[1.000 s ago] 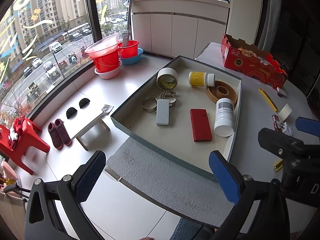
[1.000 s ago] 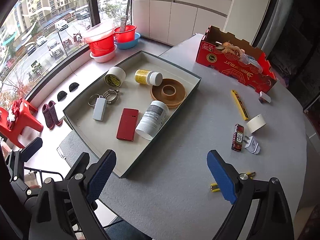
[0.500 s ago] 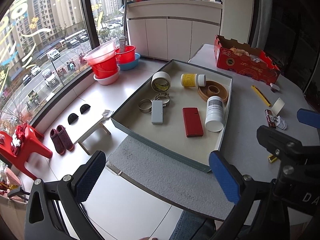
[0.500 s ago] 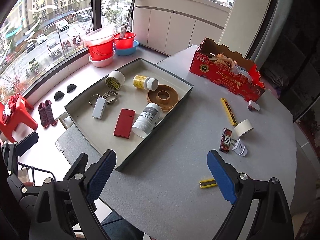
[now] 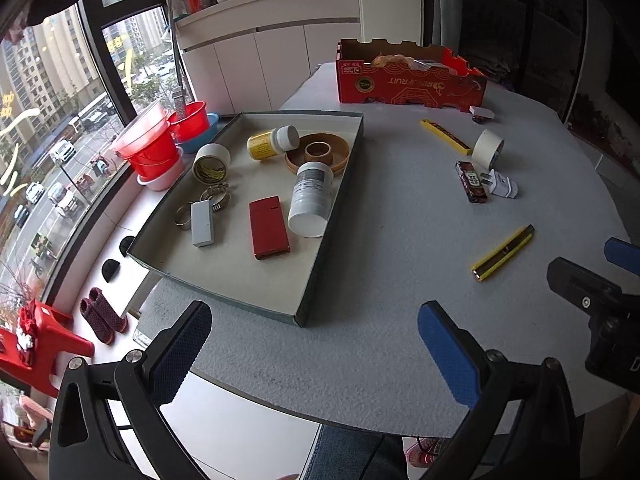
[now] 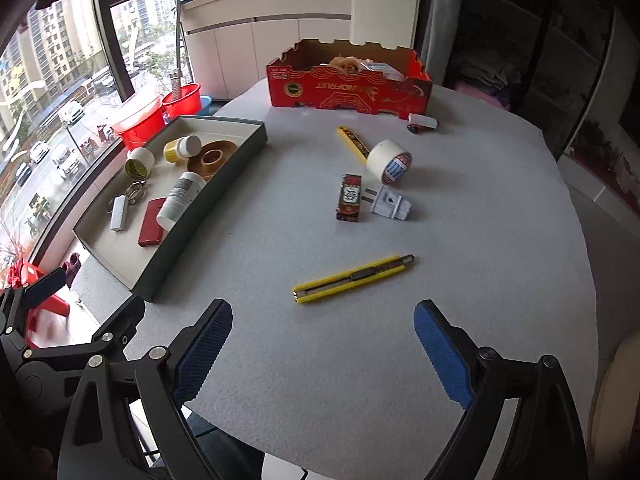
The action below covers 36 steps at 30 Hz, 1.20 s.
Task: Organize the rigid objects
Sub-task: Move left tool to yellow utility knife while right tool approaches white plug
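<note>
Right wrist view shows the right gripper [image 6: 322,344] spread wide and empty above the yellow knife [image 6: 354,279], which lies flat outside the tray [image 6: 208,216]; pinching it off-centre risks it pivoting or slipping free.

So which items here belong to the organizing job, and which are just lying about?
Job items:
- grey tray holding bottles, tapes and small hardware
- yellow utility knife
- white tape roll
- white plug
- dark red lighter
- both grippers, left and right, open and empty

Just lying about:
- red fruit box
- red basins
</note>
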Each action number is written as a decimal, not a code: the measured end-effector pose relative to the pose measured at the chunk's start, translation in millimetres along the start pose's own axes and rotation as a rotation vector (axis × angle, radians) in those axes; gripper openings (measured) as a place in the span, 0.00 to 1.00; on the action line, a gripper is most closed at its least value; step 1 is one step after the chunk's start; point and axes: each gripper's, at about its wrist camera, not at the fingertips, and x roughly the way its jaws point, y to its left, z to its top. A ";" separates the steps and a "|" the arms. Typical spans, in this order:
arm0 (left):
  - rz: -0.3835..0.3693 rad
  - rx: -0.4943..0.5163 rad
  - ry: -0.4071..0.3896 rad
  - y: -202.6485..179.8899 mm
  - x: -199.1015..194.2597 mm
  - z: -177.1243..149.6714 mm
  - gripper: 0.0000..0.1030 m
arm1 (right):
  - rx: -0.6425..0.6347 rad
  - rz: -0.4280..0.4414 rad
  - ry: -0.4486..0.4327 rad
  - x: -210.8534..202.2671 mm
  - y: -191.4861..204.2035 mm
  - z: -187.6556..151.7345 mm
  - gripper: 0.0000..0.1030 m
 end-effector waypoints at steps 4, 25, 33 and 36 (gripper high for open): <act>-0.032 0.136 -0.007 -53.4 8.2 11.4 1.00 | 0.143 -0.042 0.050 14.3 -61.4 -23.9 0.90; -0.025 0.188 0.068 -127.1 114.2 64.0 1.00 | 0.334 -0.026 0.132 49.9 -145.4 -52.8 0.90; -0.113 0.119 0.068 -123.4 116.4 55.8 1.00 | 0.131 0.049 0.031 81.9 -107.4 43.9 0.90; -0.167 0.051 0.096 -114.7 121.8 55.7 1.00 | -0.017 0.047 0.015 105.7 -83.7 72.7 0.90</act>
